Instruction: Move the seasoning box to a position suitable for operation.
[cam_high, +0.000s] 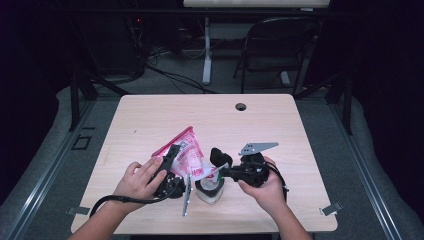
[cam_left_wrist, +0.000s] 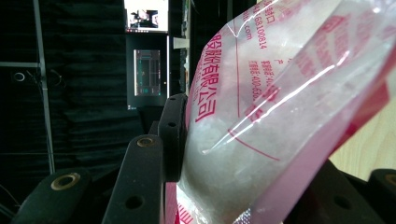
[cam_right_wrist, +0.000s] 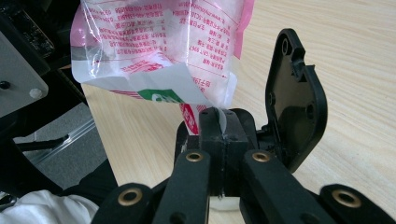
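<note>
While red Chinese characters and the digits "400" run across its clear film, the plastic bag (cam_high: 187, 152) of white granules hangs tilted above the tabletop (cam_high: 150, 120), held between both hands. The left tool (cam_left_wrist: 243, 154) has its jaws partly apart and pressed on the bag's full body, while the right tool (cam_right_wrist: 223, 123) has its 2 jaws closed tight on a torn lower corner with a green mark. A white cup (cam_high: 210, 192) stands just below that corner.

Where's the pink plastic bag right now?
In the high view the pink plastic bag is held up over the table's near middle, between the left tongs and right tongs, above a white cup.
</note>
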